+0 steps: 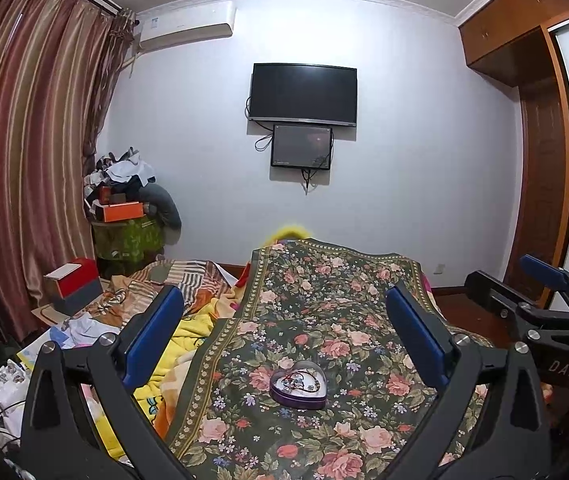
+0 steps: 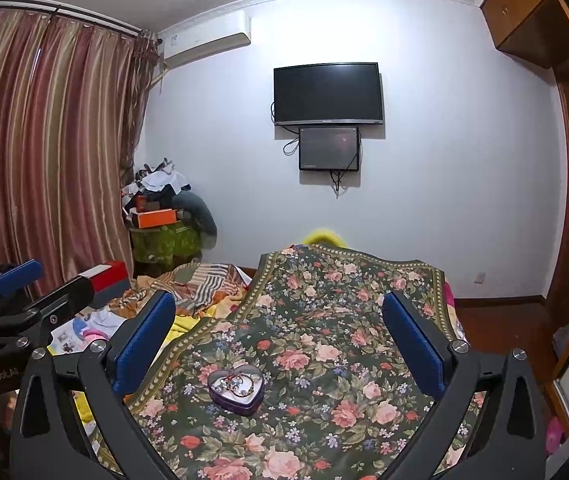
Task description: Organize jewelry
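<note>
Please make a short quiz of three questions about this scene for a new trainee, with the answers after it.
1. True or false: the heart-shaped tin is closed with a lid.
2. On what does the tin rest? A) the floral cloth B) the red box C) the floor
3. Fill in: both the left tool and the right tool are ____ and hold nothing.

Key: 1 false, it is open with jewelry inside; 2 A; 3 open.
</note>
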The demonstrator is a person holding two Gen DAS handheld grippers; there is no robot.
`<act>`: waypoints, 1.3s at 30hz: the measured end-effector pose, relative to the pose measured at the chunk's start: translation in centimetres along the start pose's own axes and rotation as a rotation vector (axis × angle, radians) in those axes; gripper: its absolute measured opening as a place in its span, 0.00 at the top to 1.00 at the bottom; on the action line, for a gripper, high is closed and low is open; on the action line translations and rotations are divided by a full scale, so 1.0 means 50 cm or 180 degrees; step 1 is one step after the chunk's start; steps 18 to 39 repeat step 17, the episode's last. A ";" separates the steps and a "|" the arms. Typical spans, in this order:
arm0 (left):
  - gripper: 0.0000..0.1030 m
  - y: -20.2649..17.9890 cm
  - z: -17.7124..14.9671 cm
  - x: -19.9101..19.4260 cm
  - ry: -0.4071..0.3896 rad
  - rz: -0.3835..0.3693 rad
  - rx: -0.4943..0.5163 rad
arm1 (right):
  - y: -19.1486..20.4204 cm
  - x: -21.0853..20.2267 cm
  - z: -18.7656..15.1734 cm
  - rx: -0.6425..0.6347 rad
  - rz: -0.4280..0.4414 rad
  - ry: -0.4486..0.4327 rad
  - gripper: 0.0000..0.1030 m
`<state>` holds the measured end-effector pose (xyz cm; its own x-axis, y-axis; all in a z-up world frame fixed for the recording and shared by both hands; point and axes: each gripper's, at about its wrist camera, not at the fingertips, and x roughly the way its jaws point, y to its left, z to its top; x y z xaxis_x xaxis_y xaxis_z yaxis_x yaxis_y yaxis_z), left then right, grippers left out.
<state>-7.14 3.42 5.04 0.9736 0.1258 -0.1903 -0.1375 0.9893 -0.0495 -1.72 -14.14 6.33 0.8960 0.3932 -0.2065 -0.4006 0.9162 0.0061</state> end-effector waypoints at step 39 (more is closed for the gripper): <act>0.01 -0.002 -0.008 0.011 0.0065 -0.0008 0.0031 | -0.007 0.007 -0.003 0.0023 -0.0006 0.0021 0.00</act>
